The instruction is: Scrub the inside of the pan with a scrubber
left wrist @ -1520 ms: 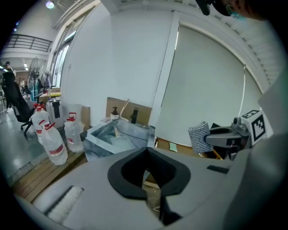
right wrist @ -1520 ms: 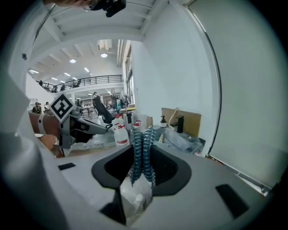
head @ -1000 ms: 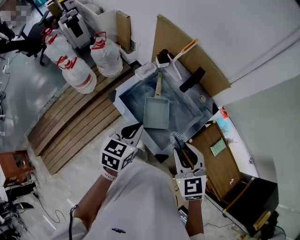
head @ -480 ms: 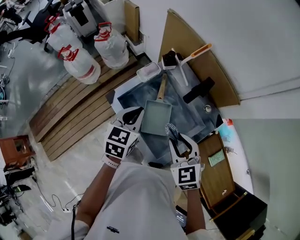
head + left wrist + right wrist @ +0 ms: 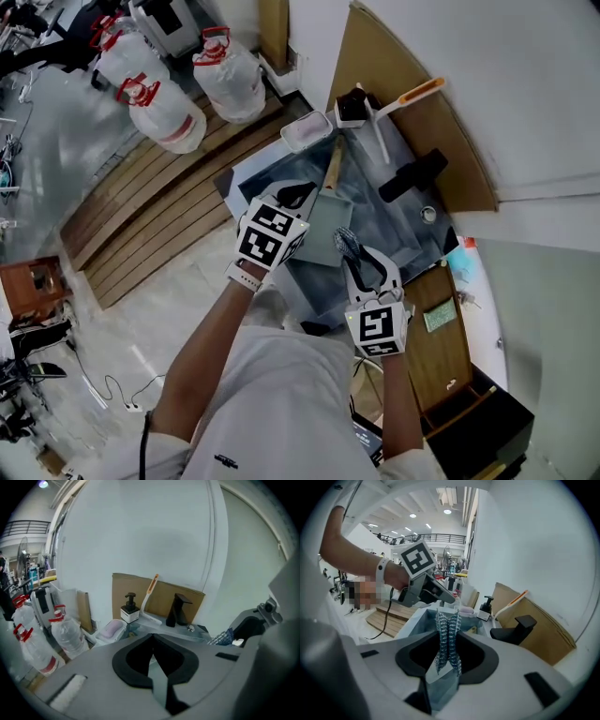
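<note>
A grey-green rectangular pan [image 5: 324, 223] with a wooden handle [image 5: 333, 165] lies in the sink [image 5: 398, 225]. My left gripper [image 5: 301, 194] hangs over the pan's left edge, jaws shut with nothing between them [image 5: 152, 641]. My right gripper [image 5: 355, 259] is shut on a metal mesh scrubber [image 5: 345, 242] at the pan's near right corner, above the sink's front edge. In the right gripper view the scrubber [image 5: 447, 637] stands up between the jaws [image 5: 447, 620], and the left gripper [image 5: 425, 587] shows beyond it. Both gripper views hide the pan.
Behind the sink stand a black faucet [image 5: 412, 175], a soap dispenser [image 5: 352, 107], an orange-handled brush [image 5: 405, 97] and brown board. A white soap dish [image 5: 307, 131] sits at the far left corner. Water jugs [image 5: 230, 70] stand on wooden slats [image 5: 155, 220]. A wooden counter [image 5: 439, 323] lies right.
My left gripper has moved forward from the sink's near edge to above the pan's left side. The right gripper has carried the scrubber a little closer to the pan.
</note>
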`<action>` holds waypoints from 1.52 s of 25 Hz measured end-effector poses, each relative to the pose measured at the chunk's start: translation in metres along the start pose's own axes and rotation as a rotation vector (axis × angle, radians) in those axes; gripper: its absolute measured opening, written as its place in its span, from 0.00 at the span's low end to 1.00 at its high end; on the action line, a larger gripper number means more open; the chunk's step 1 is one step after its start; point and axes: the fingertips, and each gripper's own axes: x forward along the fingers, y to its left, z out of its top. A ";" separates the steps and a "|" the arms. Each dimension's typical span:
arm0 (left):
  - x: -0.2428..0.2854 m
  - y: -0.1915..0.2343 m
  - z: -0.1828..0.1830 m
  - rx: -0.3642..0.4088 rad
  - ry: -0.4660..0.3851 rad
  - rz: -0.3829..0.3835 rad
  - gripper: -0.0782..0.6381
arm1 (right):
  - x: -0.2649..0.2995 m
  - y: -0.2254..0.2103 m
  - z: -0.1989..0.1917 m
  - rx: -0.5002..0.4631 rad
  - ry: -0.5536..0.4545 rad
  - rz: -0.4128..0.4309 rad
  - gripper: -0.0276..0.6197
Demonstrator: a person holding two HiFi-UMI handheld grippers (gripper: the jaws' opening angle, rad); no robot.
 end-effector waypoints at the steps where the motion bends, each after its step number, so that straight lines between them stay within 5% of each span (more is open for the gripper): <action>1: 0.009 -0.001 -0.001 0.021 0.012 -0.019 0.12 | 0.005 -0.001 -0.002 -0.006 0.005 0.002 0.22; 6: 0.058 -0.002 -0.018 0.101 0.078 -0.117 0.12 | 0.033 -0.004 -0.019 -0.034 0.025 0.037 0.22; 18: 0.134 0.017 -0.079 0.355 0.260 -0.267 0.12 | 0.107 -0.018 -0.063 -0.279 0.170 0.131 0.22; 38: 0.209 0.020 -0.122 0.403 0.312 -0.408 0.12 | 0.185 -0.009 -0.128 -0.532 0.302 0.240 0.22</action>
